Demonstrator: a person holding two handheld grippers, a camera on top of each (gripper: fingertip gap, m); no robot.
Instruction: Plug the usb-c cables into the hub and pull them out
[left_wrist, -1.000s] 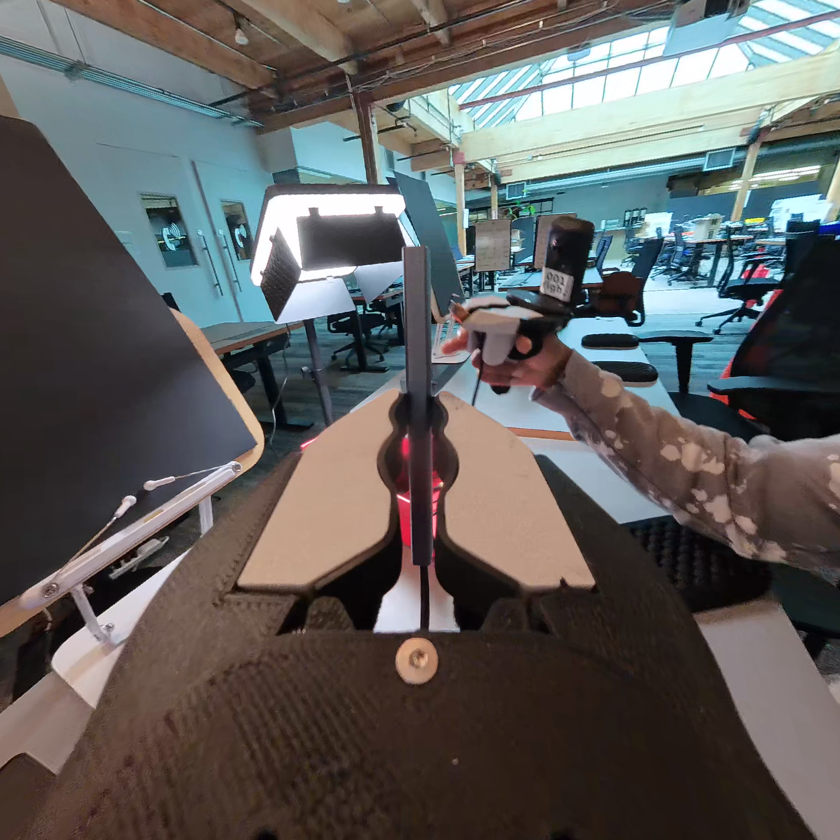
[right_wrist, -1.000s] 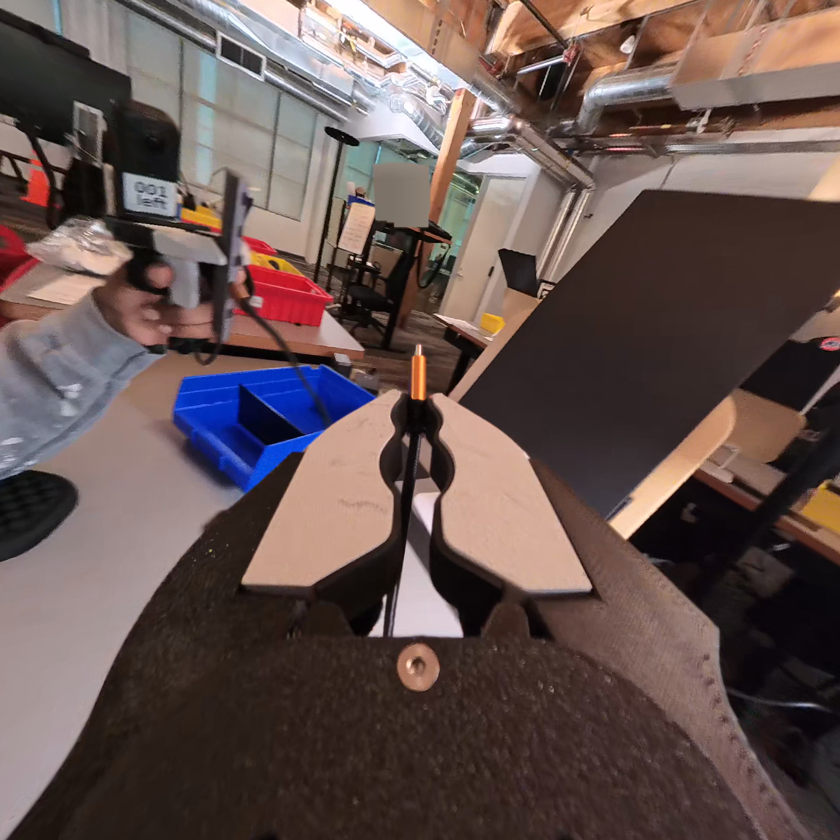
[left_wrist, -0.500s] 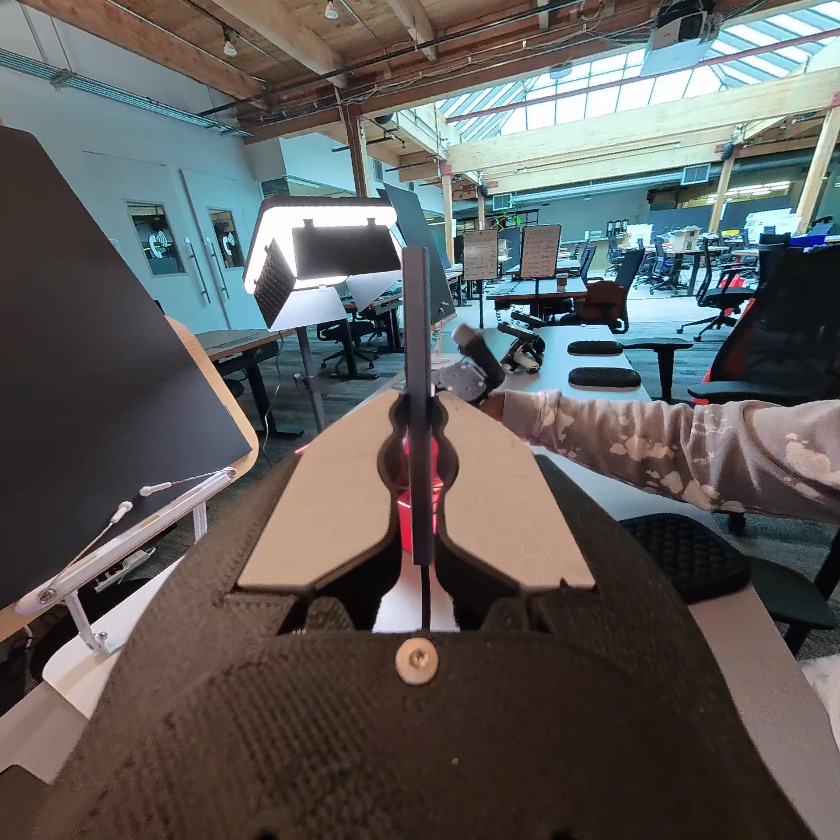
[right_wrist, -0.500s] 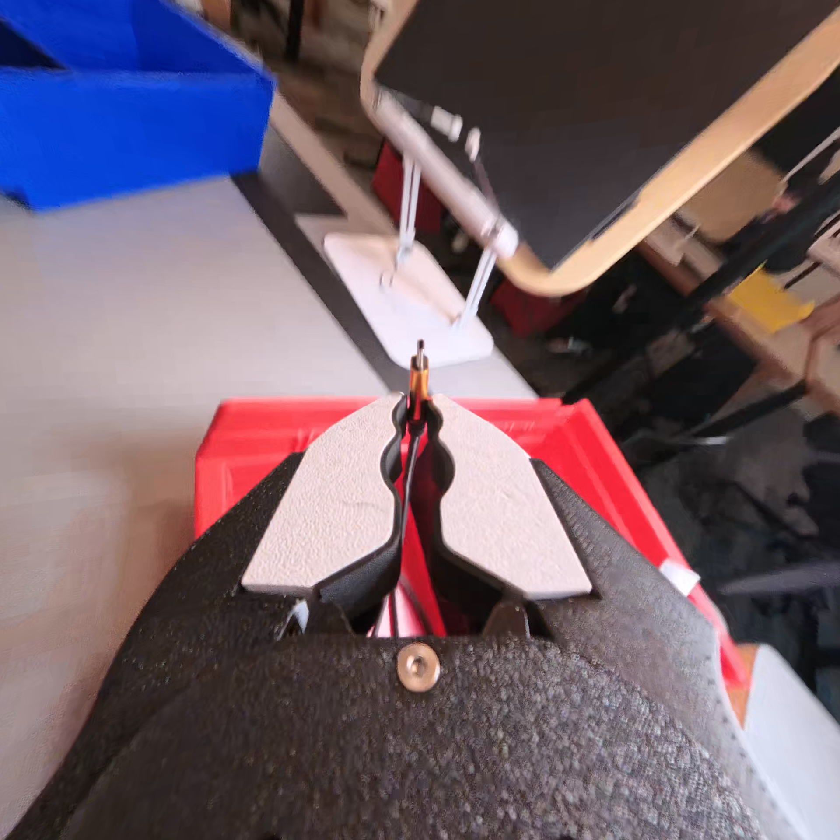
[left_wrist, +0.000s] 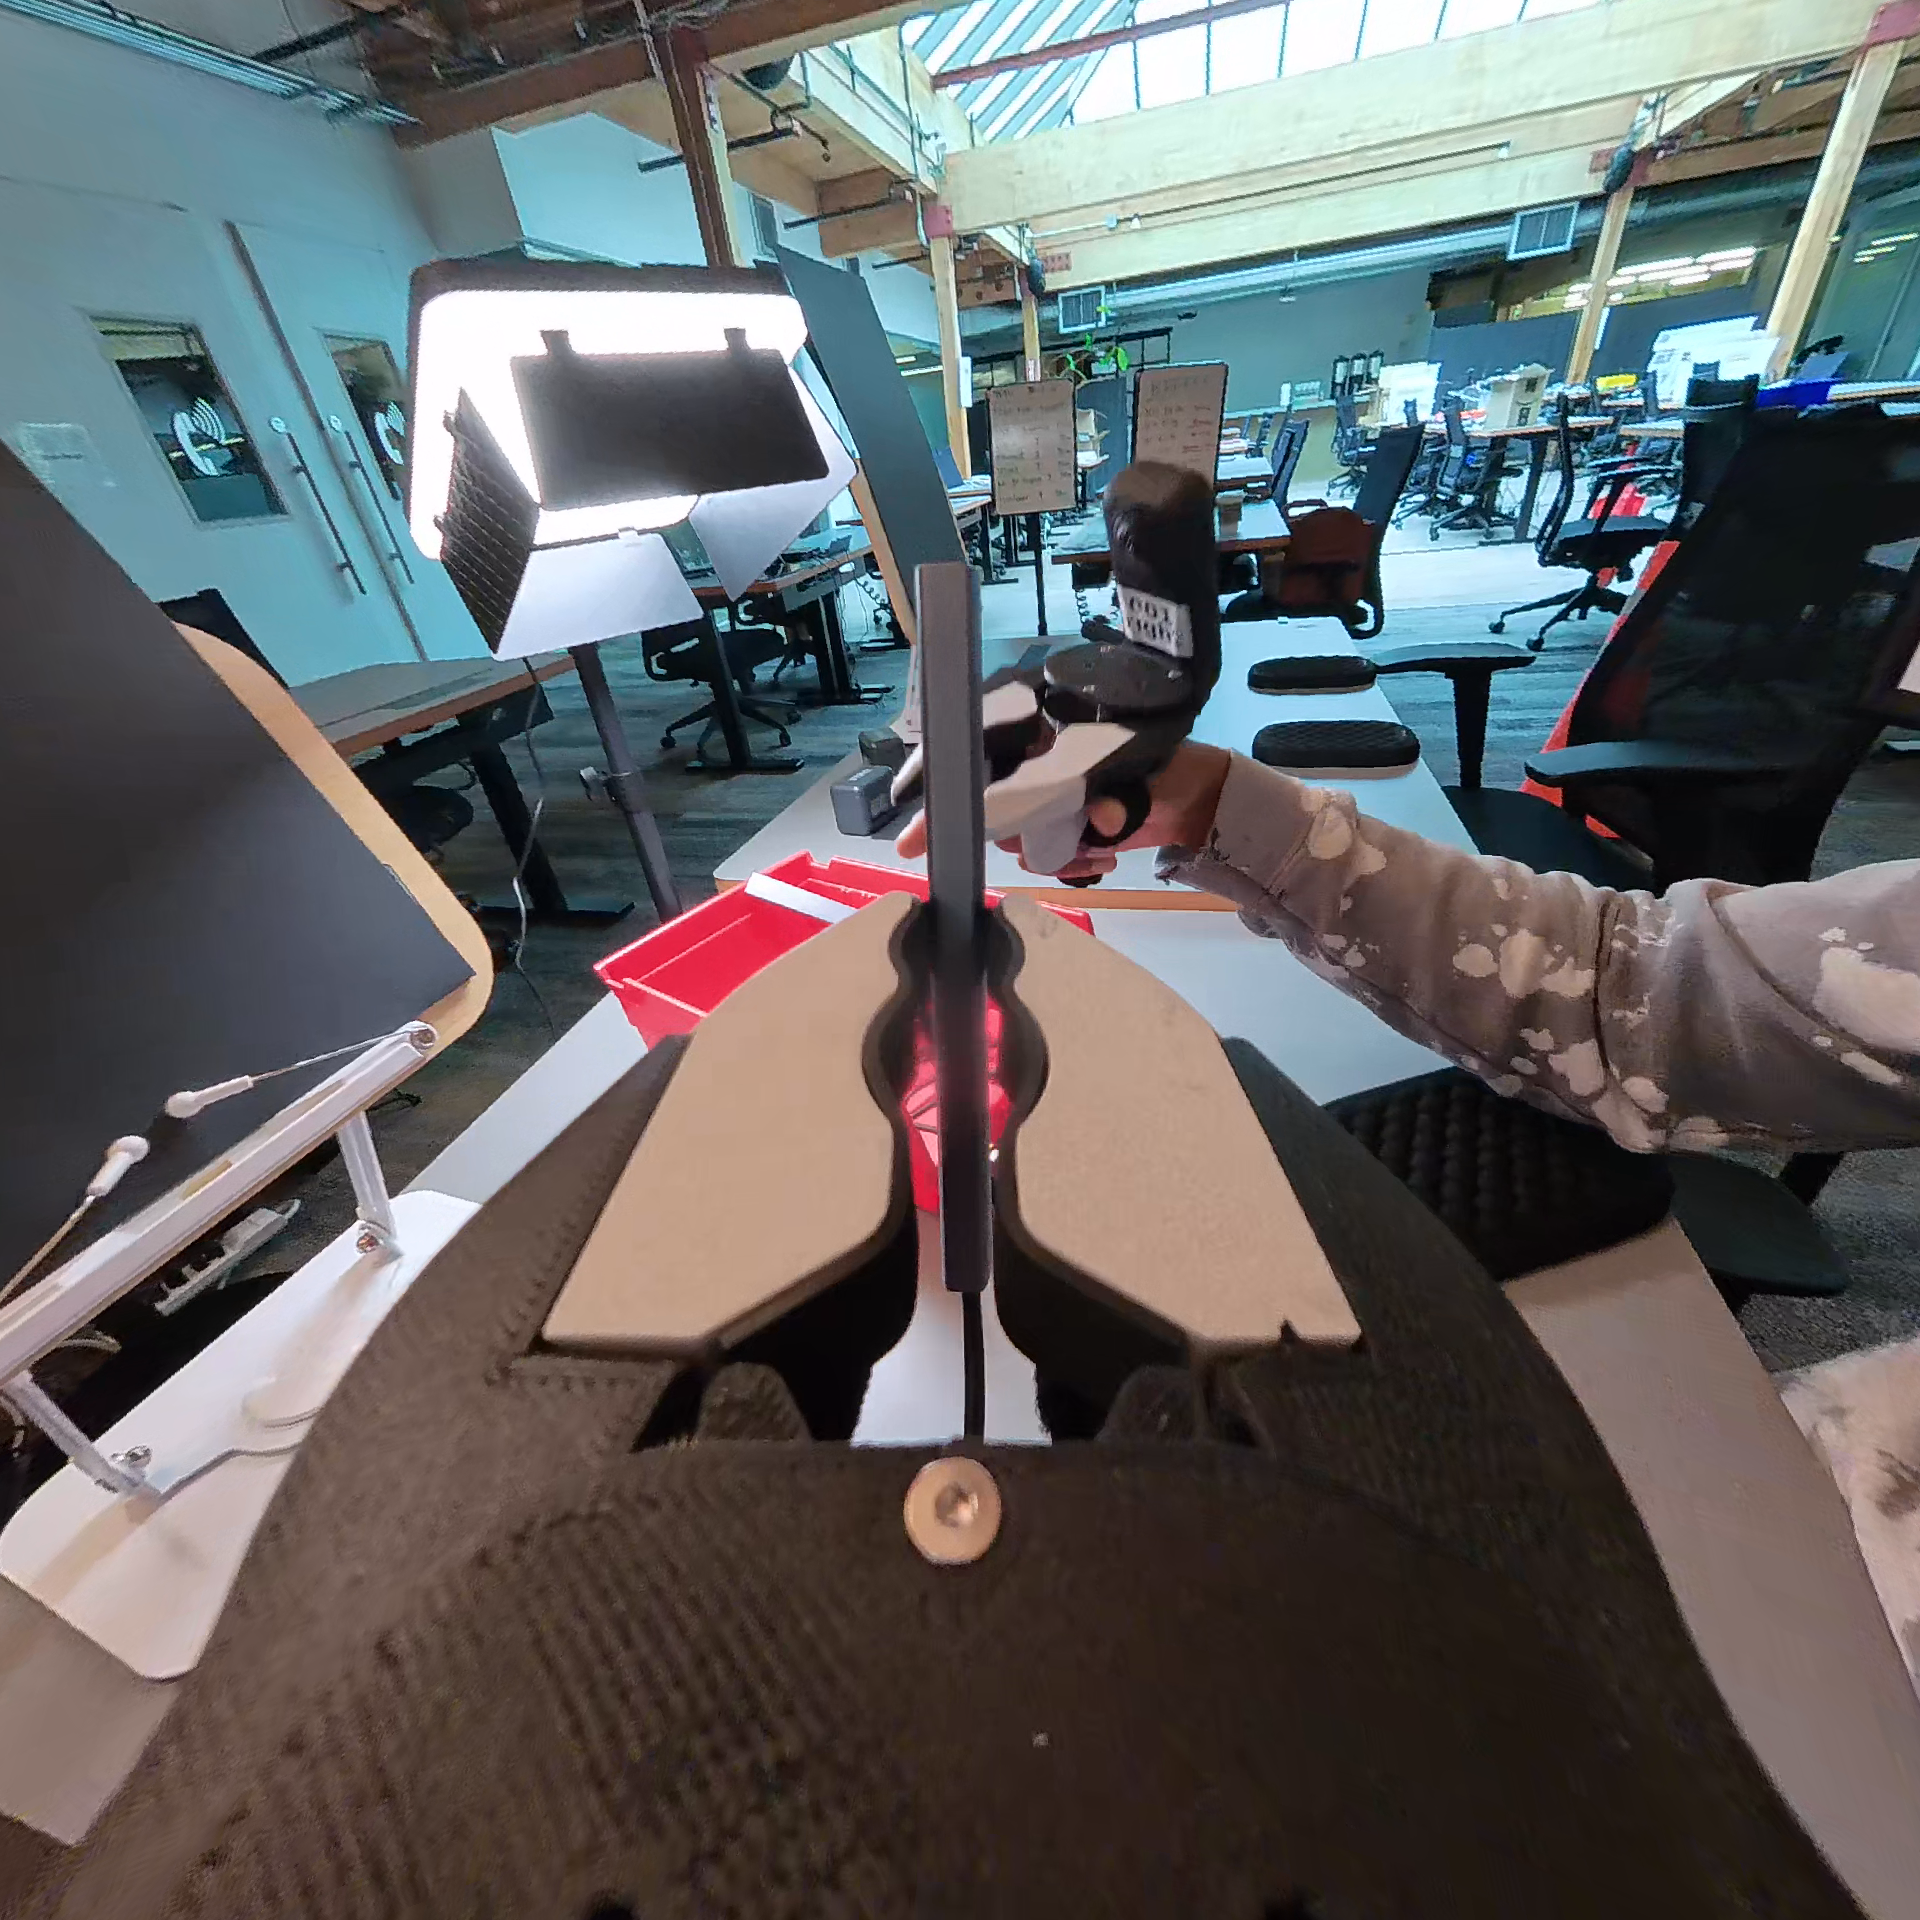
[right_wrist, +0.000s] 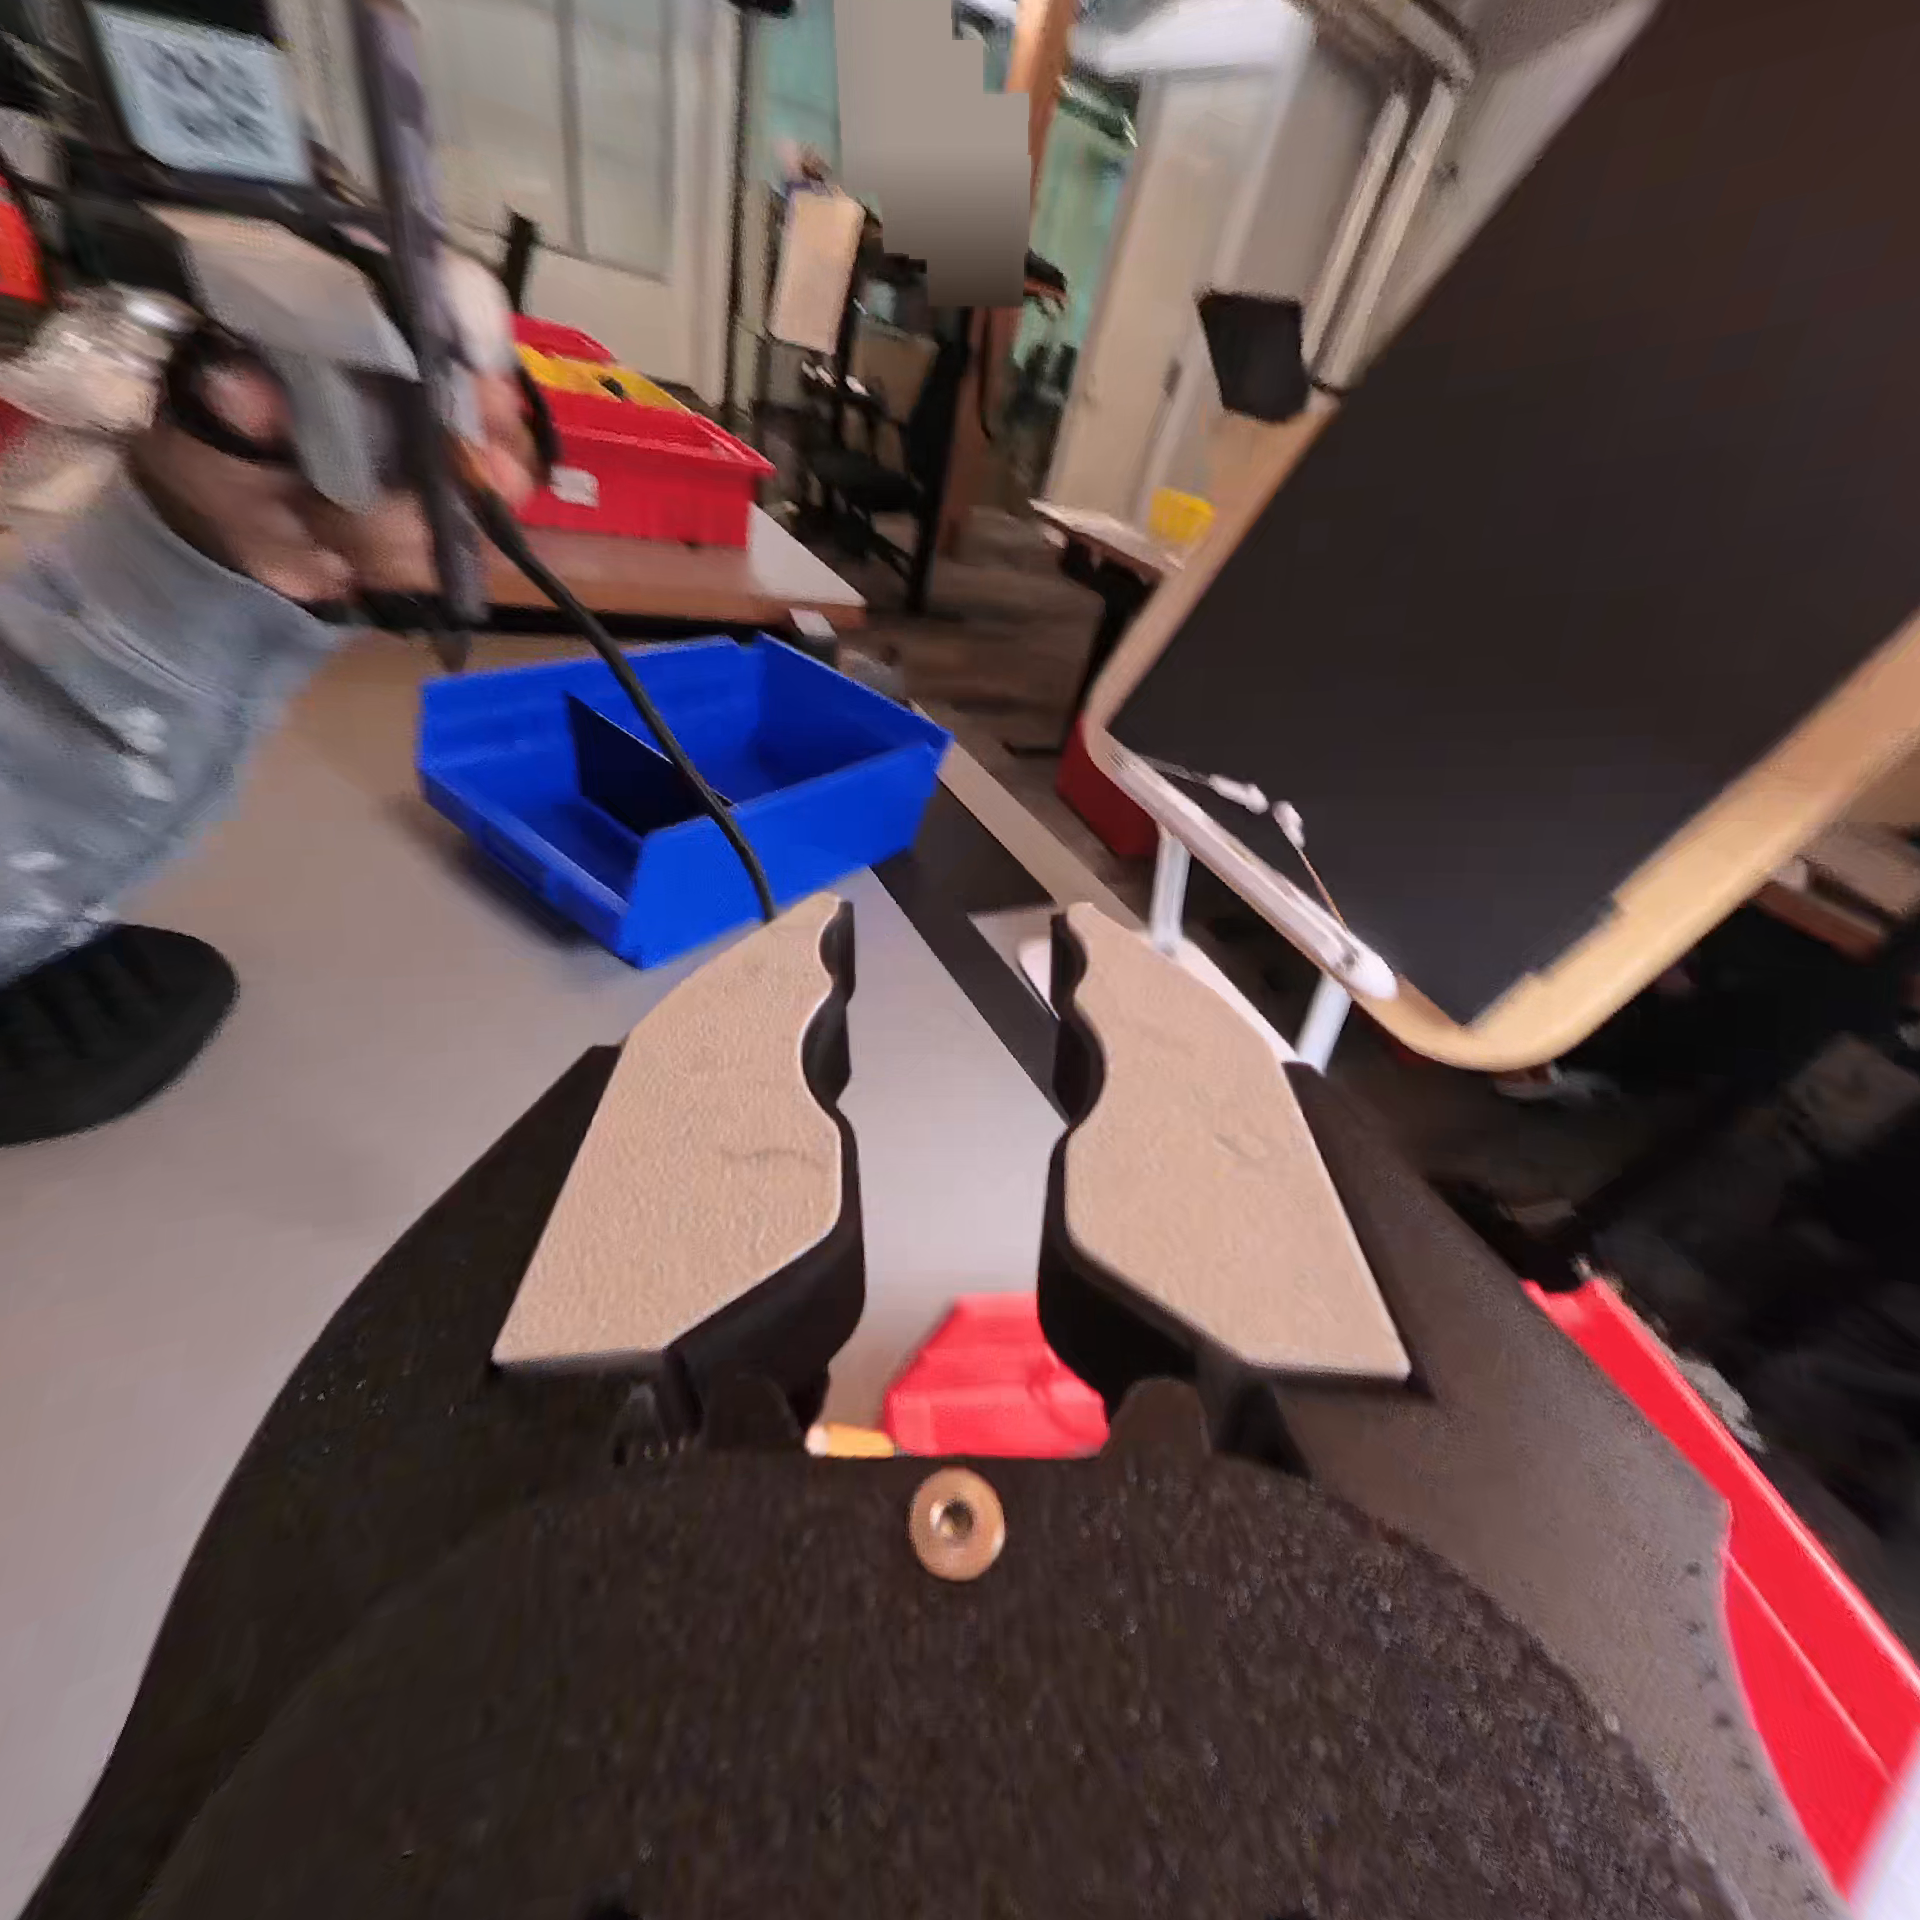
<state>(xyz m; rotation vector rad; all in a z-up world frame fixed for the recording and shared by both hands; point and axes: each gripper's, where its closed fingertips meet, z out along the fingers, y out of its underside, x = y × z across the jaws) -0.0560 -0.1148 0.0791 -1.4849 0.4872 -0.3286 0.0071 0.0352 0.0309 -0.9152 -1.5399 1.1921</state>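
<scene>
Δ vs 0.5 s ago: right gripper (right_wrist: 954, 940) dropped the orange-tipped cable, jaws now apart, empty | left view: left gripper (left_wrist: 951, 925) clamped on upright hub (left_wrist: 948, 748), above red bin (left_wrist: 717, 951) | right view: hub's cord (right_wrist: 665, 748) trailed over blue bin (right_wrist: 831, 790) | step: between cables, likely pull-out done | next: fetch plug, align to hub port

A big open-plan workspace, part office and part lab: exposed timber beams (left_wrist: 1299, 156) and skylights (left_wrist: 1195, 52) overhead, rows of desks with black office chairs (left_wrist: 1590, 520), whiteboards (left_wrist: 1029, 447) on stands, a lit studio light panel (left_wrist: 613, 447), and red and blue parts bins (right_wrist: 675, 790), somewhat blurred.
</scene>
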